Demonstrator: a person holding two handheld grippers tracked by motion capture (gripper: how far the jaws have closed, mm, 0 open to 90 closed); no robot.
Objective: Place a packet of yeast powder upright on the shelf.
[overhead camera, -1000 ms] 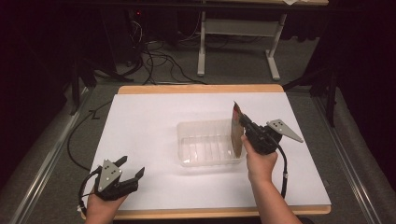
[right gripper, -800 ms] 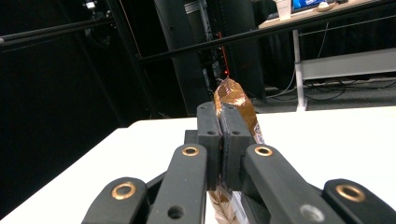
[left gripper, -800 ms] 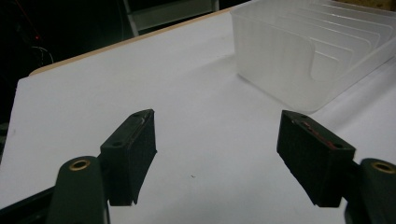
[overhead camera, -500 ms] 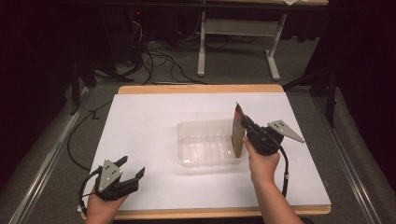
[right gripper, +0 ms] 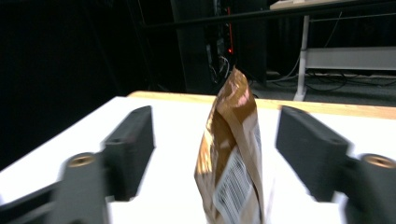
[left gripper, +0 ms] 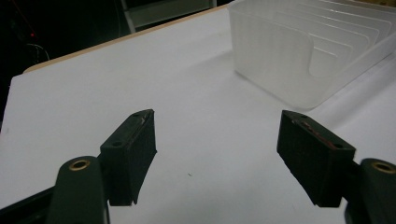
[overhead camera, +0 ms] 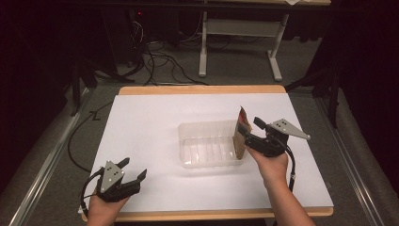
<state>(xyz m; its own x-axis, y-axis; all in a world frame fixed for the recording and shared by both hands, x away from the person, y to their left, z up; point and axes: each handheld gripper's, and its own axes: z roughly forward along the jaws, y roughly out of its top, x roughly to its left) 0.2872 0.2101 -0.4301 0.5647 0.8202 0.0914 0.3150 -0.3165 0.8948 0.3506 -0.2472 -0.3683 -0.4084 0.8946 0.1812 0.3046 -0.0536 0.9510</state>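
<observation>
**Packet let go at the tub's right end**

A second ago the right gripper [overhead camera: 248, 135] was closed on the brown snack packet [overhead camera: 241, 133], holding it upright over the right end of the clear plastic tub [overhead camera: 207, 146]. Now its jaws stand wide apart in the right gripper view, one on either side of the packet [right gripper: 232, 154], with a clear gap between each pad and the foil. The packet has hardly shifted: it stands on edge at the tub's right end, tilted a little, and seems to lean on the end wall. That suggests the placing is done, and the hand's next job is probably to back away without knocking it over.

The left gripper [overhead camera: 123, 175] has not moved. It rests at the near left corner of the white table [overhead camera: 141, 122], jaws wide open, holding nothing, well apart from the tub [left gripper: 299, 51].
</observation>
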